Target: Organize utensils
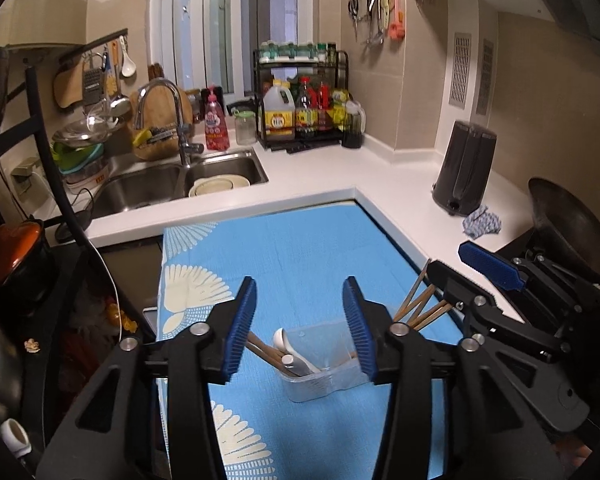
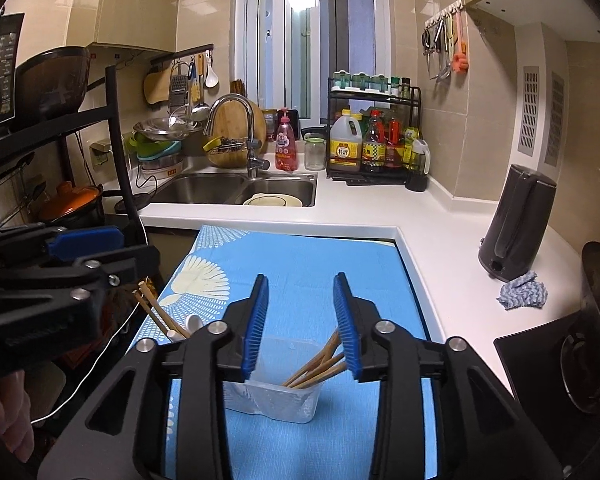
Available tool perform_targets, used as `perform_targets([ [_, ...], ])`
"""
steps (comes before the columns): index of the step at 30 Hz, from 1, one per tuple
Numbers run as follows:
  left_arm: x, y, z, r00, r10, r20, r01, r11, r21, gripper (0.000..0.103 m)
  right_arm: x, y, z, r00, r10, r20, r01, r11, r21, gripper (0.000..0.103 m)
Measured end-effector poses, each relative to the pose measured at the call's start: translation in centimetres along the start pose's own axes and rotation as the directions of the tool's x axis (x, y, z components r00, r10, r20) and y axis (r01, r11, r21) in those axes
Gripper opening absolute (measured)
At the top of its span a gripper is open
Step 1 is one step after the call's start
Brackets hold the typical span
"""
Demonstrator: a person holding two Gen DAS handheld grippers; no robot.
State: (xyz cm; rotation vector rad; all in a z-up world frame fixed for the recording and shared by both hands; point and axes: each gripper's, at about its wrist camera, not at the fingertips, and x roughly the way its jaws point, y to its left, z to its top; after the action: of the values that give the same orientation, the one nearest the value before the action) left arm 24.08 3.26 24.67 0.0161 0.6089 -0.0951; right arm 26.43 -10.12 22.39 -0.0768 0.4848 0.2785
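Two clear plastic containers stand on the blue patterned cloth (image 1: 300,248). In the left wrist view, my left gripper (image 1: 300,324) is open and empty above a container (image 1: 320,376) that holds white spoons (image 1: 288,346) and wooden chopsticks (image 1: 260,348). In the right wrist view, my right gripper (image 2: 300,322) is open and empty above the other container (image 2: 276,396), which holds several wooden chopsticks (image 2: 320,364). The right gripper also shows at the right of the left wrist view (image 1: 472,276), and the left gripper at the left of the right wrist view (image 2: 84,256).
The white L-shaped counter (image 2: 440,240) borders the cloth at the back and right. On it stand a dark kettle (image 2: 516,224), a blue rag (image 2: 522,290) and a bottle rack (image 2: 374,140). A double sink (image 2: 236,188) holds plates. A black shelf (image 2: 116,120) stands at the left, a wok (image 1: 568,224) at the right.
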Motion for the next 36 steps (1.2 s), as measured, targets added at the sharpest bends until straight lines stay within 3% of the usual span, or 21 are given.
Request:
perform_targets([
  [7,-5.1,1.4,-2.4,0.992,-0.023,0.122,0.032,0.997,-0.072,0.071,-3.2,0.2,-0.8,0.999,-0.047,0.006,0.047,0.999,-0.012,0.055],
  [9,-6.0,2.0,-3.9,0.989,-0.020,0.148,0.035,0.994,-0.101,0.080,-4.3,0.1,-1.3,0.998,-0.064,0.014,0.064,0.998,-0.012,0.066],
  [11,-6.6,2.4,-5.8,0.985,-0.013,0.170,0.034,0.992,-0.119,0.086,-5.5,0.0,-2.1,0.997,-0.073,0.021,0.073,0.997,-0.016,0.085],
  [14,-6.9,2.6,-9.1,0.982,0.009,0.190,0.019,0.990,-0.143,0.090,-7.7,-0.4,-3.9,0.995,-0.095,0.043,0.096,0.995,-0.011,0.098],
  [16,-6.7,2.4,-11.6,0.979,0.018,0.203,0.012,0.989,-0.145,0.095,-9.1,-1.2,-5.7,0.992,-0.116,0.043,0.115,0.993,0.026,0.098],
  [21,-4.4,1.0,-16.4,0.987,0.032,0.158,-0.011,0.992,-0.129,0.095,-9.9,-2.1,-10.0,0.984,-0.175,0.010,0.174,0.982,0.071,0.098],
  [26,-2.8,0.9,-20.2,0.992,0.053,0.116,-0.028,0.978,-0.209,0.095,-8.2,-1.7,-13.9,0.980,-0.192,-0.046,0.195,0.979,0.065,0.098],
  [29,-2.0,0.7,-20.5,0.997,0.039,0.066,-0.024,0.977,-0.211,0.095,-7.8,-1.0,-15.7,0.978,-0.204,-0.049,0.206,0.977,0.048,0.098],
  [36,-2.7,-0.4,-20.6,0.993,0.065,0.100,-0.046,0.983,-0.179,0.095,-7.4,-0.4,-16.5,0.981,-0.187,-0.049,0.190,0.980,0.056,0.098],
])
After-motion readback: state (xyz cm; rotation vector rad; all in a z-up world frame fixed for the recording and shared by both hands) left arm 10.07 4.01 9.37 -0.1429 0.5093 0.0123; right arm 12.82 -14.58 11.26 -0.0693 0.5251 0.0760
